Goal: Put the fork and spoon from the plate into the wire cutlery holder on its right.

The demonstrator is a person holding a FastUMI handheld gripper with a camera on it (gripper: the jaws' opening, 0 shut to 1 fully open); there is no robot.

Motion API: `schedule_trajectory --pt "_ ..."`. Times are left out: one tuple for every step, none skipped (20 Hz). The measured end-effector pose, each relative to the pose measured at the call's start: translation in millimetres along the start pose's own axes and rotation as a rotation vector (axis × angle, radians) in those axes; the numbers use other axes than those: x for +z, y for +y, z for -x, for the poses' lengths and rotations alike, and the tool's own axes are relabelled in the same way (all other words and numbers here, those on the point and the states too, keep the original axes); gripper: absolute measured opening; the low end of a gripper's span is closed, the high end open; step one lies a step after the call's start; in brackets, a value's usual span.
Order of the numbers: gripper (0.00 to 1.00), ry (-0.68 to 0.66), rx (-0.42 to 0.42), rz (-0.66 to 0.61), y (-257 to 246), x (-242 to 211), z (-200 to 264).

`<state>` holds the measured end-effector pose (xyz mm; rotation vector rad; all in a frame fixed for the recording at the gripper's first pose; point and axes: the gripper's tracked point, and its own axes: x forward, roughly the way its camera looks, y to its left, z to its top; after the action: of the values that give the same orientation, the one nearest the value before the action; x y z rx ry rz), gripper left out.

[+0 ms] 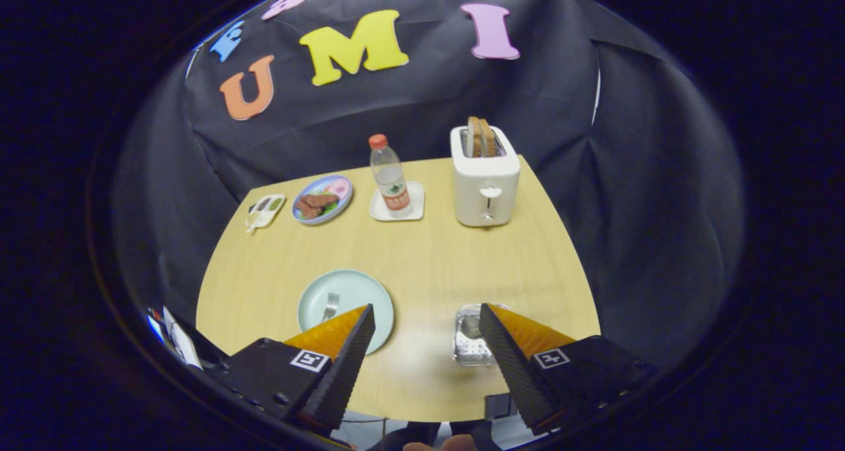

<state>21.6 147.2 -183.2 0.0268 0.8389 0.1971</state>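
The gripper hangs above the near edge of the desk, its 2 fingers spread wide apart with nothing between them but bare desk surface.

The pale green plate lies on the near left part of the desk, partly covered by the left finger. A fork rests on it, tines pointing away, its handle end hidden behind that finger. The spoon cannot be made out; it may lie under the finger.

The wire cutlery holder stands to the right of the plate, well apart from it, just beside the right finger, which covers its right side. Its contents cannot be judged.

At the far side of the desk, from left to right: a small white item at the corner, a blue-rimmed plate of food, a clear bottle with a red cap standing upright on a white square coaster, and a white toaster with 2 slices of bread standing up out of its slots.
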Motion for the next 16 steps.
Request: schedule_trajectory --pt "0.93 -0.024 0.011 0.001 16 -2 -2" --pt "0.95 -0.036 0.021 -0.002 32 -6 -6" --pt "0.97 -0.037 0.036 -0.012 50 -14 -10" --pt "0.97 -0.033 0.051 -0.026 67 -22 -17" --pt "0.97 -0.020 0.058 -0.035 79 -30 -24" --pt "0.97 -0.005 0.064 -0.040 92 -42 -30" --pt "0.97 0.015 0.068 -0.036 104 -54 -39" --pt "0.97 0.032 0.070 -0.027 116 -67 -48" --pt "0.97 0.047 0.070 -0.017 126 -76 -55" --pt "0.97 0.056 0.069 -0.010 134 -83 -63" --pt "0.97 0.062 0.063 -0.006 141 -90 -69" --pt "0.97 0.064 0.057 -0.003 148 -95 -75" --pt "0.97 0.071 0.050 0.001 152 -101 -83" --pt "0.97 0.081 0.044 0.001 156 -106 -91" --pt "0.97 0.090 0.037 -0.003 159 -110 -99" --pt "0.97 0.098 0.027 -0.006 160 -115 -105"
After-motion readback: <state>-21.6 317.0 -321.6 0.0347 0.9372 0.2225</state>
